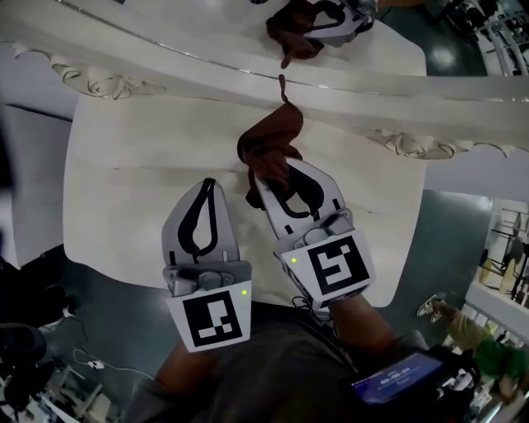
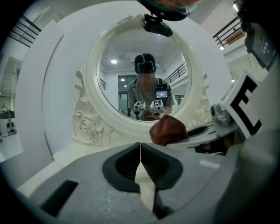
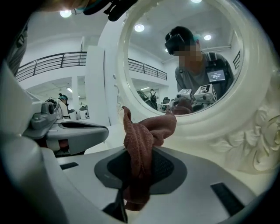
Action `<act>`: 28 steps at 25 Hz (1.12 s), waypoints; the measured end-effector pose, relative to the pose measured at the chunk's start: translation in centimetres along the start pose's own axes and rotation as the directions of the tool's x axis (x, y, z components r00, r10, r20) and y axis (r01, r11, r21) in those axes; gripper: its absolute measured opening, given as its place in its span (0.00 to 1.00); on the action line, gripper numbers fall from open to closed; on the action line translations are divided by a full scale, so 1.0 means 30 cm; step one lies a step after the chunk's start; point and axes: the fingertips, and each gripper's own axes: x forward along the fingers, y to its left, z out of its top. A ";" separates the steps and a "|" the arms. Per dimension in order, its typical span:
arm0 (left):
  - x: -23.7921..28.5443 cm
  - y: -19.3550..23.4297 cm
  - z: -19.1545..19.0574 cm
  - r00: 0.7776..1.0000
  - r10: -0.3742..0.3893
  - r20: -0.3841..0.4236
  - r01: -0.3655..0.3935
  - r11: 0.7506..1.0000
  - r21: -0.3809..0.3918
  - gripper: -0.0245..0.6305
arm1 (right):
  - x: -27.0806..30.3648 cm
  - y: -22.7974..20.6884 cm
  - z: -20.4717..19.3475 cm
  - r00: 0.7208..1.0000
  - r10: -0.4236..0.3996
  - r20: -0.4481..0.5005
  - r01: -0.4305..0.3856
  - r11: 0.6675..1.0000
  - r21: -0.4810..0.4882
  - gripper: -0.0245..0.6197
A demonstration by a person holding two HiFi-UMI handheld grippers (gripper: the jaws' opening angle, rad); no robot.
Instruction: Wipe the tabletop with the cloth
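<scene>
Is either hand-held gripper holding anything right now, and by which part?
The right hand-held gripper pinches the reddish-brown cloth by a bunched fold; the left hand-held gripper is shut and empty.

I see a round mirror [image 2: 144, 57] standing upright in a white frame [image 2: 89, 127] carved with roses and scrolls. From the head view, a dark grey floor [image 1: 116, 322] shows below, with a loose pale cable [image 1: 83, 359] at lower left. A small lit screen [image 1: 395, 382] glows at lower right. Behind, a balcony railing [image 3: 52, 61] runs under a round ceiling light [image 3: 65, 13].
</scene>
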 end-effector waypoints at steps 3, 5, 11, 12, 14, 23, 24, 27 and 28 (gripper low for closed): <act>0.040 0.036 -0.044 0.999 -0.009 -0.036 0.009 1.000 -0.008 0.07 | 0.072 -0.004 -0.021 0.999 -0.001 -0.040 0.001 1.000 0.001 0.20; 0.061 0.057 -0.065 0.998 -0.013 -0.054 0.013 1.000 -0.015 0.07 | 0.106 -0.004 -0.038 0.996 -0.002 -0.085 0.003 1.000 0.006 0.20; 0.112 0.106 -0.106 0.996 -0.025 -0.083 0.023 0.999 -0.024 0.07 | 0.187 -0.020 -0.044 0.987 -0.023 -0.159 0.024 1.000 0.003 0.20; 0.118 0.114 -0.109 0.996 -0.024 -0.086 0.022 0.999 -0.027 0.07 | 0.196 -0.019 -0.042 0.986 -0.018 -0.169 0.018 1.000 -0.003 0.20; 0.127 0.125 -0.111 0.996 -0.024 -0.088 0.021 0.999 -0.030 0.07 | 0.207 -0.014 -0.042 0.982 0.004 -0.189 -0.011 0.999 -0.034 0.23; 0.141 0.114 -0.090 0.996 -0.041 -0.076 0.039 0.999 -0.031 0.07 | 0.156 0.010 0.016 0.985 0.061 -0.164 -0.077 0.993 -0.094 0.47; 0.139 0.110 -0.087 0.996 -0.043 -0.073 0.041 0.999 -0.033 0.07 | 0.143 0.013 0.022 0.985 0.066 -0.158 -0.082 0.992 -0.098 0.48; 0.130 0.099 -0.078 0.997 -0.050 -0.064 0.048 0.998 -0.030 0.07 | 0.109 0.006 0.012 0.984 0.053 -0.172 -0.071 0.992 -0.101 0.49; 0.127 0.096 -0.075 0.997 -0.051 -0.061 0.049 0.998 -0.032 0.07 | 0.104 -0.001 -0.002 0.982 0.042 -0.187 -0.062 0.993 -0.102 0.49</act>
